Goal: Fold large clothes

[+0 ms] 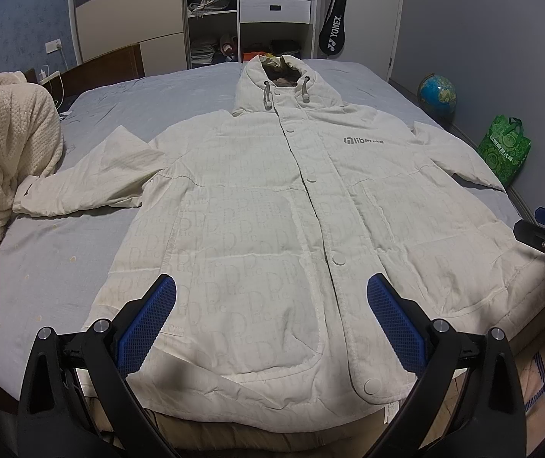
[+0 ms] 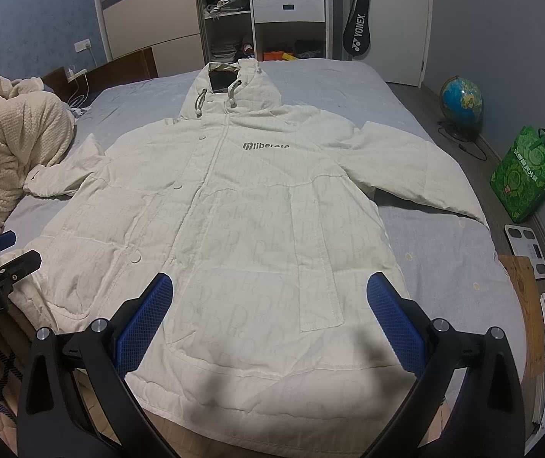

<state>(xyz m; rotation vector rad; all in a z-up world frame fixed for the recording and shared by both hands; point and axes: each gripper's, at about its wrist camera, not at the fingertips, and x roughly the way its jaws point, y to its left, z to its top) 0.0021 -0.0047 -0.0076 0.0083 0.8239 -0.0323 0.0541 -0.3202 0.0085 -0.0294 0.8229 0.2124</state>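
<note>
Both tongs, left (image 1: 271, 316) and right (image 2: 270, 316), gape empty above the hem of the white padded jacket (image 1: 272, 198): probably bulky, soft, light; best pinched at cuffs or hem corners.

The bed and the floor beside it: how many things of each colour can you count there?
White: 1, the hooded jacket
Cream: 1, the knitted blanket
Green: 1, the shopping bag
Blue and green: 1, the globe
Total: 4
</note>
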